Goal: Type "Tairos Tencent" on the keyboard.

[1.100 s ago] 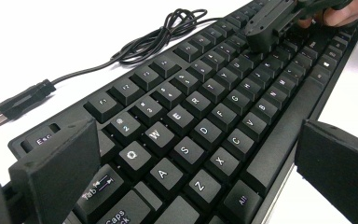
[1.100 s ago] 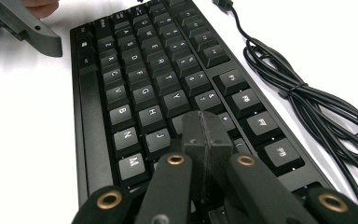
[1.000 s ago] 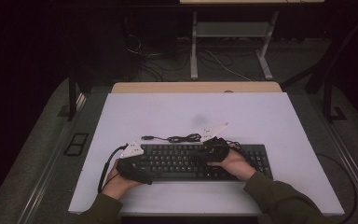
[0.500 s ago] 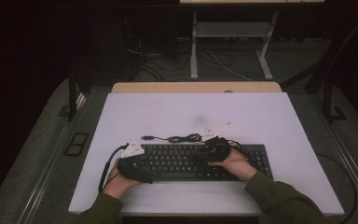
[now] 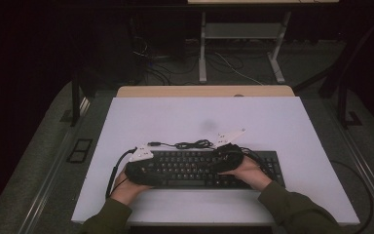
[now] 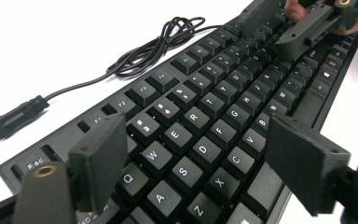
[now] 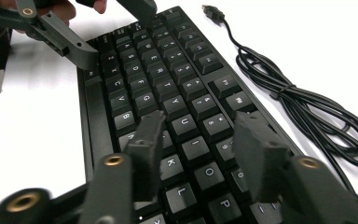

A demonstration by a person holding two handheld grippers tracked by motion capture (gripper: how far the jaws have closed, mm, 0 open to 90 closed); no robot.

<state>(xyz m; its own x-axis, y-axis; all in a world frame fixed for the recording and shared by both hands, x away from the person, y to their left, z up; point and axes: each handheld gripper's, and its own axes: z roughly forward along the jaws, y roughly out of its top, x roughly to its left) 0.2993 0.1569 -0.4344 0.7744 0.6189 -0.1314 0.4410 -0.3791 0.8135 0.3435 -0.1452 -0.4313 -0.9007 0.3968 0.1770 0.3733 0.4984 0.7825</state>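
Note:
A black keyboard (image 5: 195, 168) lies flat on the white table, and its coiled cable (image 5: 190, 144) lies behind it. My left gripper (image 5: 153, 170) hovers over the keyboard's left end. Its jaws (image 6: 198, 140) straddle the W, E, D keys without touching them; they have just been closing, with only keys below. My right gripper (image 5: 219, 162) hovers right of the middle. Its jaws (image 7: 200, 123) stand apart above the I, K, O keys; they have just been opening and hold nothing. The keyboard (image 6: 205, 116) (image 7: 168, 84) fills both gripper views.
The cable's USB plug (image 6: 9, 121) lies loose on the white table (image 5: 175, 117) behind the keyboard's left end. A wooden desk edge (image 5: 204, 91) borders the far side. A gripper cable (image 5: 114, 170) loops at the front left. Bare table surrounds the keyboard.

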